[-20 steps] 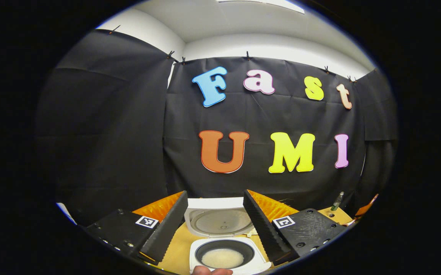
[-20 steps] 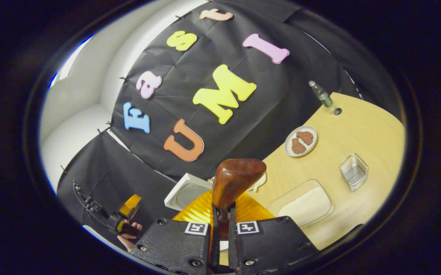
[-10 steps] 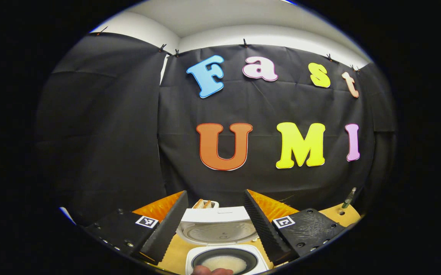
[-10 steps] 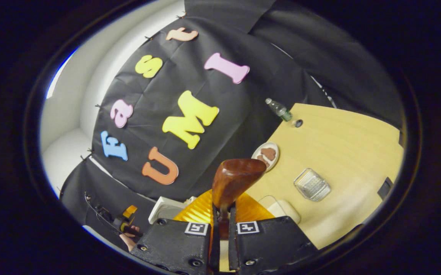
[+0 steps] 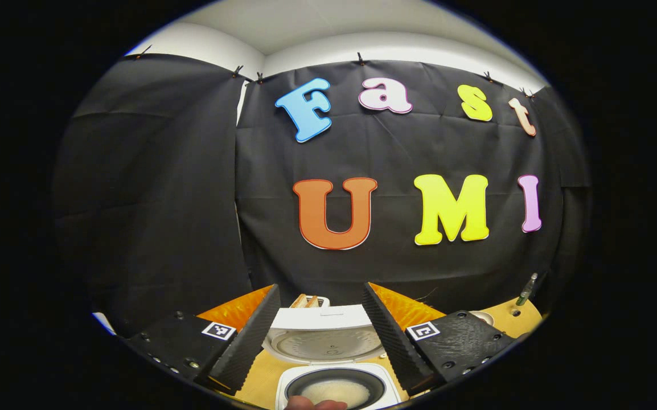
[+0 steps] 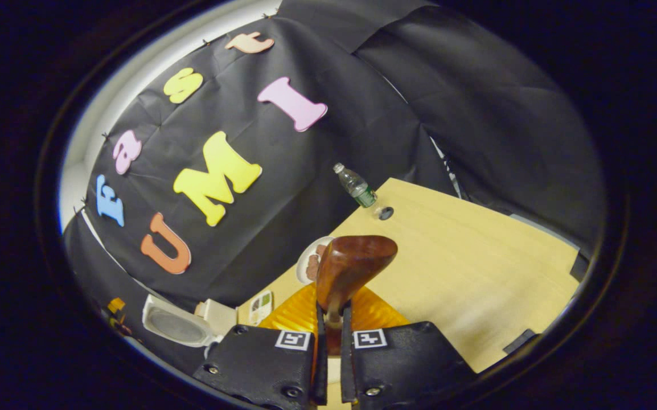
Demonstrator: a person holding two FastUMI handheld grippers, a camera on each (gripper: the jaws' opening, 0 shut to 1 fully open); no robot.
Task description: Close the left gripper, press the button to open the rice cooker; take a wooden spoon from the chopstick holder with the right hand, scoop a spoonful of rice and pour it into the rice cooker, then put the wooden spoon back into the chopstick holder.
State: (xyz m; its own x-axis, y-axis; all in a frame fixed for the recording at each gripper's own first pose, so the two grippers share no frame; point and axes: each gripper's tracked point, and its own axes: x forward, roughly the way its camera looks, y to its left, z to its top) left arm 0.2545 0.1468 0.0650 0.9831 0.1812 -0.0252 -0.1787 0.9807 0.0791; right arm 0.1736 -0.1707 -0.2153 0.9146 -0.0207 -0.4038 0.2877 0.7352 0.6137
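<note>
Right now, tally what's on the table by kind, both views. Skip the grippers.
Rice cooker, lid open, rice in the pot: 1
Wooden spoon, clamped in the right gripper: 1
Chopstick holder behind the cooker: 1
Plastic bottle: 1
Bottle cap: 1
Plate with brown food: 1
Small packet: 1
Total: 7

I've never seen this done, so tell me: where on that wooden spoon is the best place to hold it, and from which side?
By the thin handle, just below the bowl, as the right gripper does now: its fingers close from either side on the wooden spoon. The neck is narrow enough to fit between them, while the wide rounded bowl stays free above for scooping.
</note>
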